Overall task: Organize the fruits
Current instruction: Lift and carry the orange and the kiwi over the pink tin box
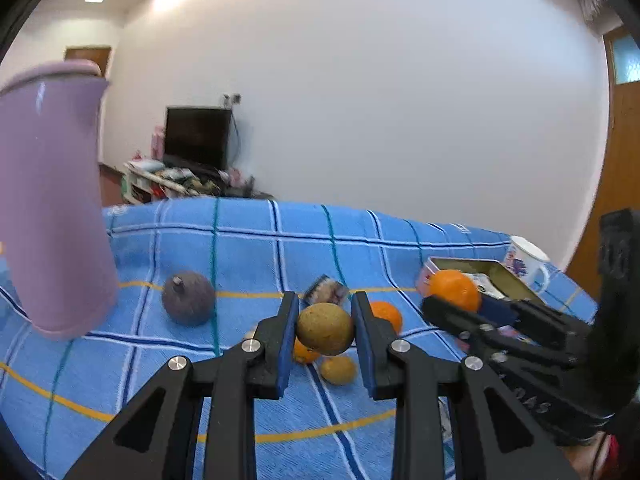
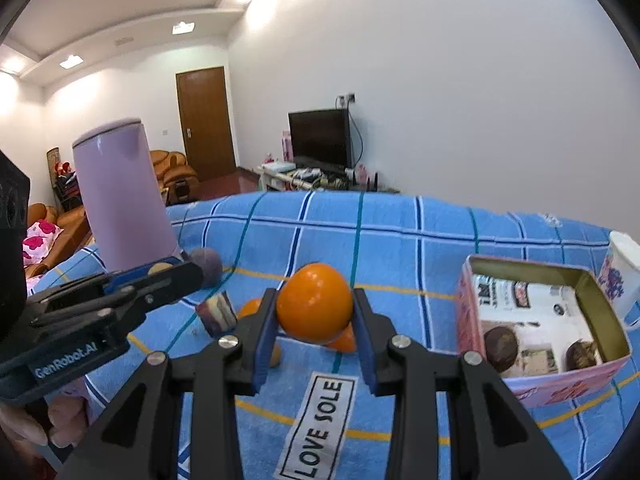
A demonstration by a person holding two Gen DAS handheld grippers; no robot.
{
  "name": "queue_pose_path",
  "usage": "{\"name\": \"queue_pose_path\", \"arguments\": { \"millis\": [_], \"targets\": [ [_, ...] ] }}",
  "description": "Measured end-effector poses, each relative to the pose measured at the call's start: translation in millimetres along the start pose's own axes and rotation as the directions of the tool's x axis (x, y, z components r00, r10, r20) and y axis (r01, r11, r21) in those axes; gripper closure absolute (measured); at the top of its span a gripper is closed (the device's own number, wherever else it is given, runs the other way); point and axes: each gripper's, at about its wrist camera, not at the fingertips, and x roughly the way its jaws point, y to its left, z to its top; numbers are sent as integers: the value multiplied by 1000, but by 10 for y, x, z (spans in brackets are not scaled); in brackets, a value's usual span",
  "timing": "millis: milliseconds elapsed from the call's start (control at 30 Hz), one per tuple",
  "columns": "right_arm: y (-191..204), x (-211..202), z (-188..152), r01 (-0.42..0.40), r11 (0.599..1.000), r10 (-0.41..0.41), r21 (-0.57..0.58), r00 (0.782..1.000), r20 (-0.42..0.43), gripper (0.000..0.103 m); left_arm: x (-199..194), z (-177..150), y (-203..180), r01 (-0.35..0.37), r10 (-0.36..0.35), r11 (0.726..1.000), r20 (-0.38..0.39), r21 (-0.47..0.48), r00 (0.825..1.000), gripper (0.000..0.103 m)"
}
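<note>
Rough round kiwi [image 1: 325,329] in left claw [image 1: 325,334]

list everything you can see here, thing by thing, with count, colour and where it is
brown-green fruit: 1, between the left claw's pads
held orange: 1, orange, between the right claw's pads
oranges on cloth: at least 2, partly hidden behind the claws
small brown-green fruit: 1, on the cloth below the held one
purple-grey fruit: 1, on the cloth beside the jug
box: 1, pink outside, open, two dark round fruits inside
jug: 1, lilac, left
mug: 1, white, patterned, behind the box
small packet: 1, mid cloth
checked cloth: 1, blue
television: 1, black, by the wall
left claw: 1, black, blue pads
right claw: 1, black, blue pads
</note>
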Motion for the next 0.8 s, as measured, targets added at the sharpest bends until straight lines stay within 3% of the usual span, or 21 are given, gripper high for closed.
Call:
{"name": "queue_pose_path", "arguments": {
  "millis": [167,500,633,800],
  "targets": [
    [-66,-74,20,26,999,-25,-39,999,26,64,39,-42,-57,-96,95,995,30,32,995,74],
    [-384,-142,-28,72,997,-72,-33,997,29,64,200,-146,-223,-272,273,960,-1,69,962,74],
    [-482,-188,-58,89,995,-88,-38,996,31,64,226,-150,-301,-324,325,943,-5,79,946,74],
    [-633,-240,-54,109,994,-108,-28,993,41,64,271,-175,-452,-338,341,935,-15,106,940,74]
  ]
}}
